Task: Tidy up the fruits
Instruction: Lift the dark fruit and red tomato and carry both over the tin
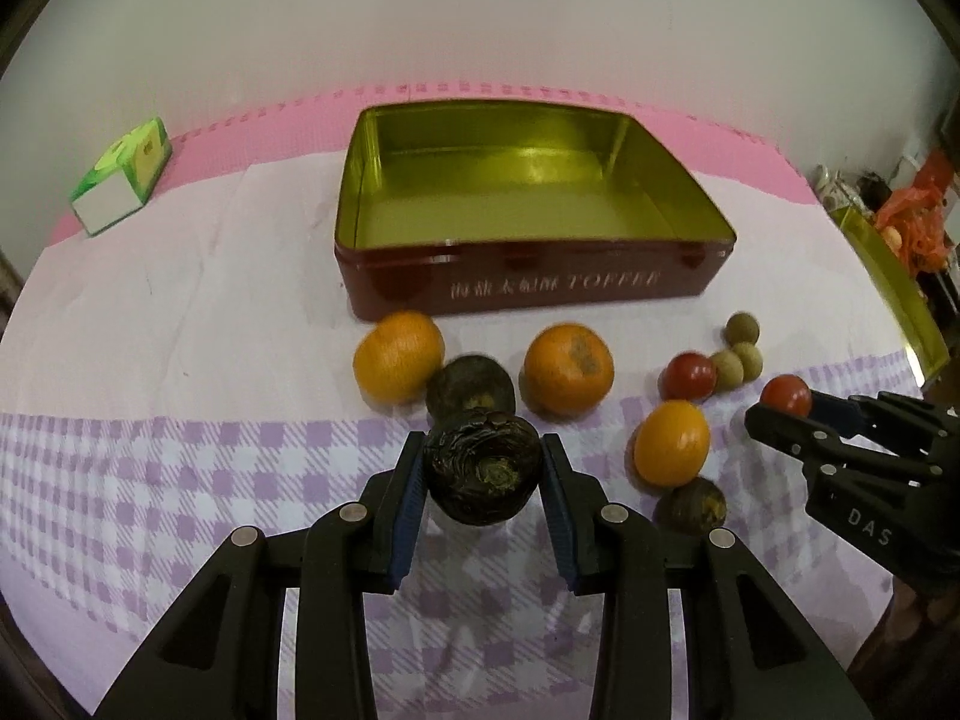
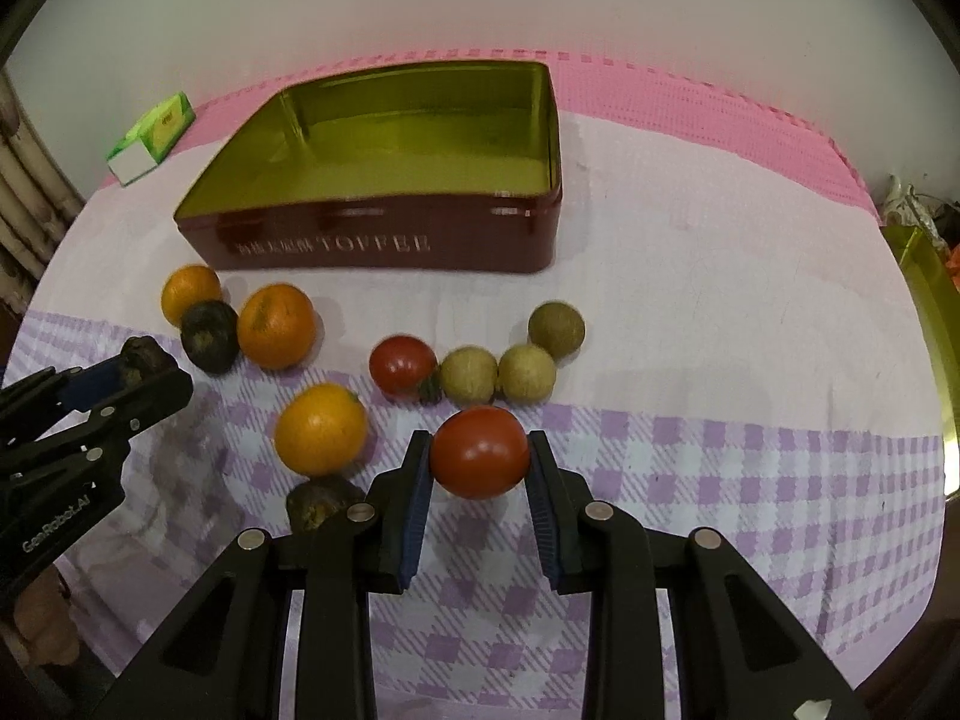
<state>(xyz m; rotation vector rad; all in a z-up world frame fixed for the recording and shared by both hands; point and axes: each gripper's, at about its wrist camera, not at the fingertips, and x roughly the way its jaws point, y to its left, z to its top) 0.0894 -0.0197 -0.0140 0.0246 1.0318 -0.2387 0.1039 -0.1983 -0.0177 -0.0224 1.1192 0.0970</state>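
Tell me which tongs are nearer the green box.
Left. The left tongs, gripping a dark fruit, sit on the green box's side; the right tongs, holding a tomato, are farther off.

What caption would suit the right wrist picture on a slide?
Right gripper fingers clamp a red tomato above the checked cloth, open toffee tin waiting behind loose fruit.
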